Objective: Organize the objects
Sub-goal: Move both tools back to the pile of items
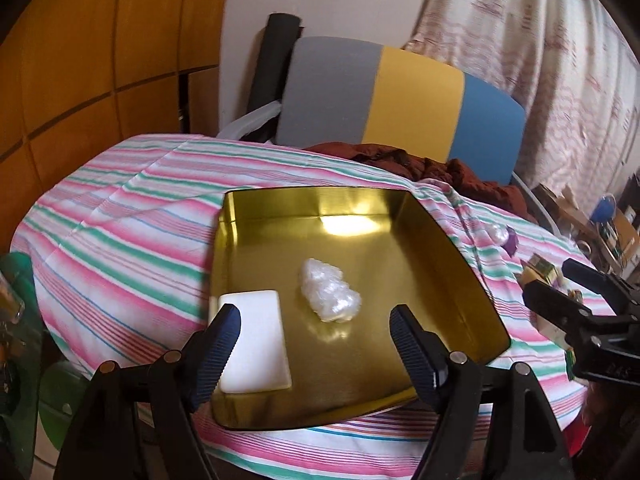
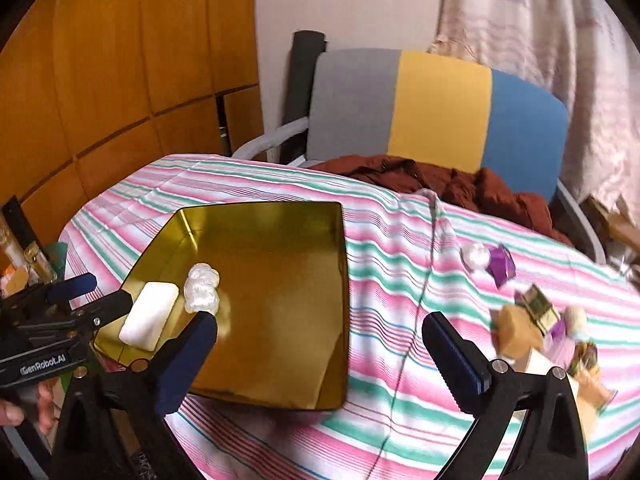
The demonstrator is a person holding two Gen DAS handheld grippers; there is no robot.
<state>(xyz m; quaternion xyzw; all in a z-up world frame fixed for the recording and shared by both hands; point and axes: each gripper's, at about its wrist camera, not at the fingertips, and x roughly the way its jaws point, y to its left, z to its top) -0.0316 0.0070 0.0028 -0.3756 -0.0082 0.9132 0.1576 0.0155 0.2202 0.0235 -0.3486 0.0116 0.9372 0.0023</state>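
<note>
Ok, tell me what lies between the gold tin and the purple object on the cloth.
Only bare striped tablecloth between gold tin and purple object, shown in the right wrist view.

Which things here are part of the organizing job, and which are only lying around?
Part of the job:
- gold tin
- white bar inside it
- crumpled clear wrap inside it
- small loose items on the striped cloth
- purple box

Only lying around:
- brown jacket
- chair
- curtain
</note>
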